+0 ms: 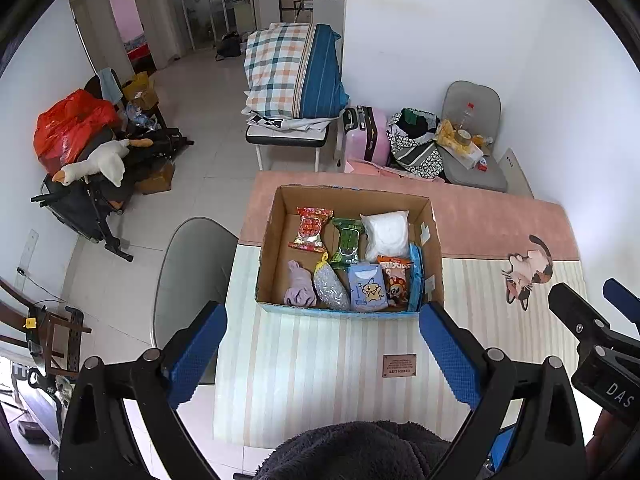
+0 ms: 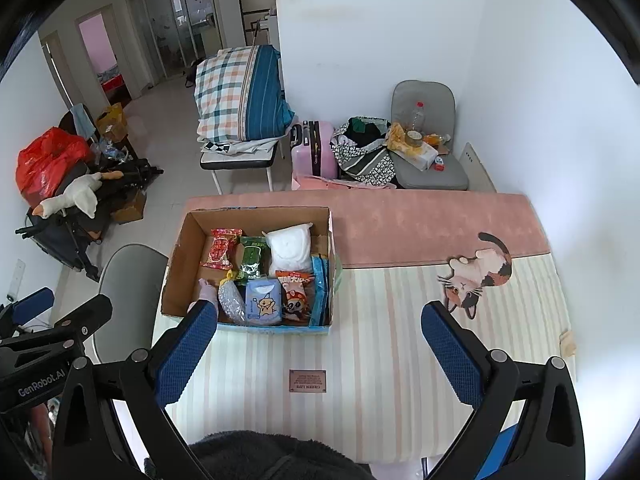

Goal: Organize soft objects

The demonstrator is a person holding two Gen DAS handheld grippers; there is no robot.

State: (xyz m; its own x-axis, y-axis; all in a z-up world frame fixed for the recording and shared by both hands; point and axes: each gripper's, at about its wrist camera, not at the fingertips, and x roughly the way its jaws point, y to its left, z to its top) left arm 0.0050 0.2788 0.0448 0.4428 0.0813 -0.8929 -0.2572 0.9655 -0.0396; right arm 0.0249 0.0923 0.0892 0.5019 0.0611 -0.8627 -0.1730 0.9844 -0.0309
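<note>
Hovering spread wide and empty over the near side of the tabletop [image 1: 320,376]: left tool [image 1: 322,312] and right tool [image 2: 319,308], side by side, blue pads gripping nothing. Pointing both toward the cardboard box [image 1: 272,248], probably to look over its contents before any reach. Below the pads, only dark fleece [image 1: 352,448] at the bottom edge, likely clothing, not clamped. Packed inside the box, upright or leaning so each top shows: lilac cloth roll [image 1: 299,290], bubble-wrap bundle [image 1: 330,290], blue tissue pack [image 1: 368,288] and orange snack bag [image 1: 396,280] along the near wall, with a blue zip pouch [image 1: 416,276] wedged against the right wall; behind them red snack bag [image 1: 310,228], green pack [image 1: 347,240] and white pouch [image 1: 386,236]. Judged nearly or fully sorted, with no loose soft items visible on the striped mat [image 1: 304,352]. Open room to the right, around the cat print [image 1: 528,272]; tighter to the left, with the box near that tabletop edge and a grey chair [image 1: 188,264] just beyond. Tall box walls calling for entry from above.
</note>
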